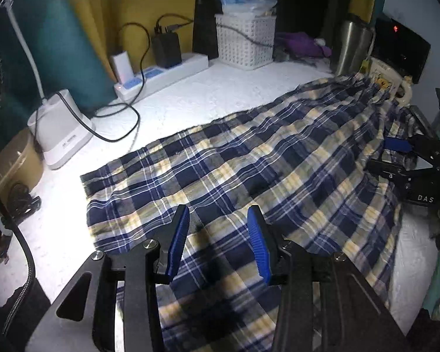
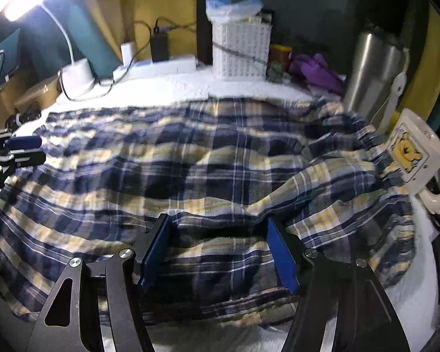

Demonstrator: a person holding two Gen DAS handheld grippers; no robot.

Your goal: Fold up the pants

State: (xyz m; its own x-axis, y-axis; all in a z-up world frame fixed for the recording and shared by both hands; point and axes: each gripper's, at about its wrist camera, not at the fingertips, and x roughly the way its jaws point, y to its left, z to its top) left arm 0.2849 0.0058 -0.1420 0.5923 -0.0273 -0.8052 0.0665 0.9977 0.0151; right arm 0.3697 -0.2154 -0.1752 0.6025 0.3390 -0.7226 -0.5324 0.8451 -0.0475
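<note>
The plaid pants (image 1: pixel 249 158) lie lengthwise across the white tabletop (image 1: pixel 190 99), waistband against the mug (image 2: pixel 410 152). My left fingers (image 1: pixel 179 234) hover parted and empty; my right fingers (image 2: pixel 281 258) straddle a fabric fold, grip uncertain.

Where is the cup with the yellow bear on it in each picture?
Left wrist view: the bear mug sits far right, near the top, at the far end of the plaid pants, partly hidden by the cloth.
Right wrist view: the bear mug is at the right edge, about halfway down, beside the pants, handle toward the camera.
Shared landmark: the white basket at the back of the table.
</note>
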